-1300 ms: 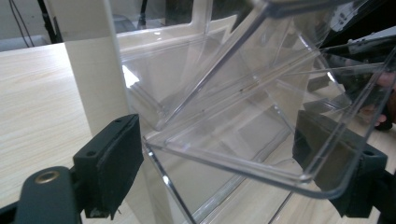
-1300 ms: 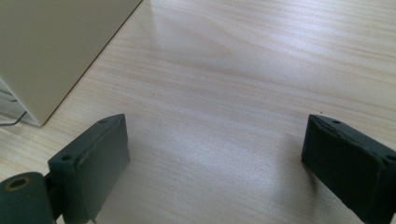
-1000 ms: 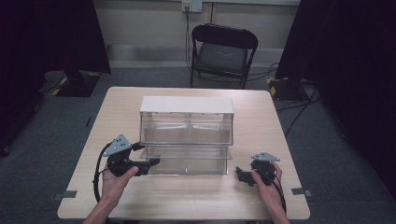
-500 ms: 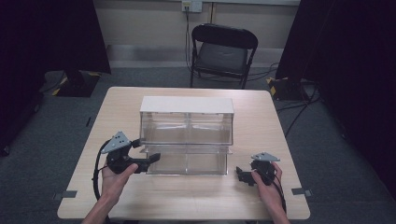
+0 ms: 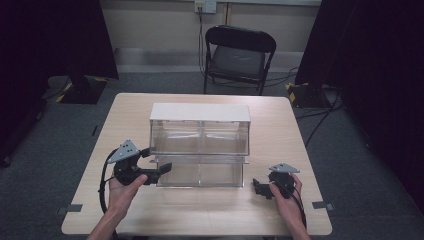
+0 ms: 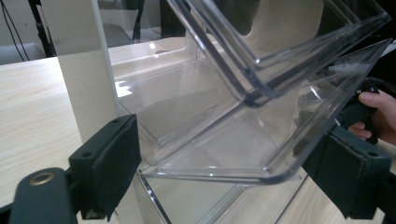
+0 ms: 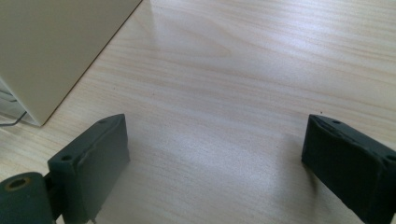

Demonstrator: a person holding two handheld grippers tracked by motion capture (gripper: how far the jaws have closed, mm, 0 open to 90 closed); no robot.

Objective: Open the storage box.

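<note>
Your left gripper (image 5: 159, 170) holds its jaws released around the clear drawer (image 6: 261, 140) at 9 o'clock; your right gripper (image 5: 260, 187), jaws released, rests on the bench (image 5: 210, 210) at 4 o'clock.

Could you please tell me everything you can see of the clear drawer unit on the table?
The drawer unit stands mid-table, a cream-sided frame with a flat pale top holding clear plastic bins in two tiers. The lower bin is tilted out toward the person; all bins look empty. The left tool, jaws open, straddles the lower bin's front lip at its left corner. The right tool rests apart on the table.
</note>
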